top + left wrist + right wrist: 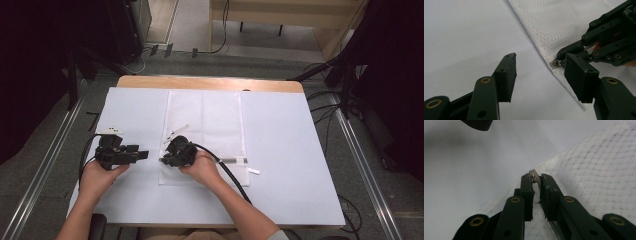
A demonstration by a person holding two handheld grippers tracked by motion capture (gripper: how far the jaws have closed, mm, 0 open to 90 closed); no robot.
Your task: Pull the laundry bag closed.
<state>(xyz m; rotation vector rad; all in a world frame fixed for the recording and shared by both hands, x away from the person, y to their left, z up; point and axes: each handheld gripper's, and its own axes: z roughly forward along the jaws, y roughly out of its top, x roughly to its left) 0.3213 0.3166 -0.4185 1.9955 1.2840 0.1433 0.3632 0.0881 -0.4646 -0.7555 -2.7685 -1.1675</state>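
Note:
A white mesh bag lies flat on the white-covered table. Its dark zipper runs along the near end. In the right gripper view, my right gripper is shut on the small metal zipper pull at the bag's edge. The high view places this right gripper at the zipper's left end. My left gripper is open with nothing between its jaws, just left of the bag's edge and facing the zipper pull. From above, the left gripper sits over bare table.
Small white strips lie on the bag, another white tab rests right of the zipper, and one sits beyond the left hand. The right gripper's cable trails toward the near edge. A bare wooden table edge runs along the far side.

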